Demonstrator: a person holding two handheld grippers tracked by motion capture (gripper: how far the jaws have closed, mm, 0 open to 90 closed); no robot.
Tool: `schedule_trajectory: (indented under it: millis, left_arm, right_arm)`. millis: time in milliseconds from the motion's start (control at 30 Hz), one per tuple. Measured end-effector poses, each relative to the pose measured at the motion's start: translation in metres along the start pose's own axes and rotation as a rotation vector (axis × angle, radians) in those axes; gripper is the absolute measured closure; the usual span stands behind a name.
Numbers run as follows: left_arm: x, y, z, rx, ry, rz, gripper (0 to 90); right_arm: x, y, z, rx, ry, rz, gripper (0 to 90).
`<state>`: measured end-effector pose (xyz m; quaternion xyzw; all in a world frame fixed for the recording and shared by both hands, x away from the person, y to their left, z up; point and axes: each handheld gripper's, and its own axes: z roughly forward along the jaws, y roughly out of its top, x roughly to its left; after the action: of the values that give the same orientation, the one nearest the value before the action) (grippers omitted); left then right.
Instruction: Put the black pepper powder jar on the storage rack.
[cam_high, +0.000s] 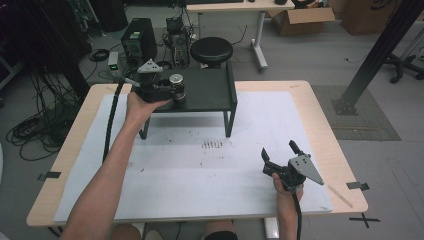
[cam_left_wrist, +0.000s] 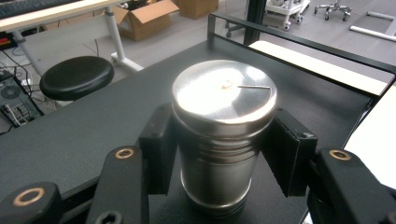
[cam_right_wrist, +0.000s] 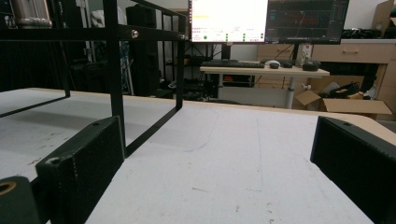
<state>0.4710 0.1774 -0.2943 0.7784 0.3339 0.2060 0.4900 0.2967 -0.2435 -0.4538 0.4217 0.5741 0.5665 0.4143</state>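
A shiny metal canister (cam_high: 176, 80) with a flat lid stands upright on the left part of a low black stand (cam_high: 210, 90) at the back of the table. My left gripper (cam_high: 177, 91) reaches over the stand's left side, its jaws closed on the canister. In the left gripper view the two black pads (cam_left_wrist: 159, 140) flank the canister (cam_left_wrist: 224, 135) on the dark shelf (cam_left_wrist: 70, 140). My right gripper (cam_high: 278, 148) rests open near the table's front right, nothing between its jaws. In the right gripper view, the right gripper (cam_right_wrist: 217, 140) faces the stand's legs (cam_right_wrist: 116, 70), and the canister (cam_right_wrist: 30, 14) shows at top left.
A white mat (cam_high: 200, 165) covers most of the wooden table. Behind the table on the floor are a black stool (cam_high: 211, 50), a computer tower (cam_high: 139, 40) with cables, and a cardboard box (cam_high: 300, 20). A slanted black post (cam_high: 375, 55) stands at the right.
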Motion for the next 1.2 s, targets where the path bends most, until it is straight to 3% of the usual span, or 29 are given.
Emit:
schedule_trajectory:
  millis: [567, 833, 867, 1067, 1200]
  left_arm:
    - [-0.0013, -0.0004, 0.0016, -0.009, 0.002, -0.004, 48.4]
    - [-0.0008, -0.0009, 0.0036, 0.006, 0.014, -0.026, 32.7]
    - [-0.0005, -0.0012, 0.0042, 0.005, 0.014, -0.035, 25.7]
    - [-0.0034, 0.0002, 0.0047, -0.008, 0.057, -0.038, 6.4]
    - [-0.0045, 0.0009, 0.0053, -0.007, 0.058, -0.051, 3.9]
  right_arm:
    - [0.0, 0.0, 0.0, 0.0, 0.0, -0.001, 2.3]
    - [0.0, 0.0, 0.0, 0.0, 0.001, -0.001, 2.3]
    - [0.0, 0.0, 0.0, 0.0, 0.001, -0.002, 2.3]
    - [0.0, 0.0, 0.0, 0.0, 0.002, -0.002, 2.3]
    - [0.0001, 0.0, 0.0, 0.0, 0.002, -0.002, 2.3]
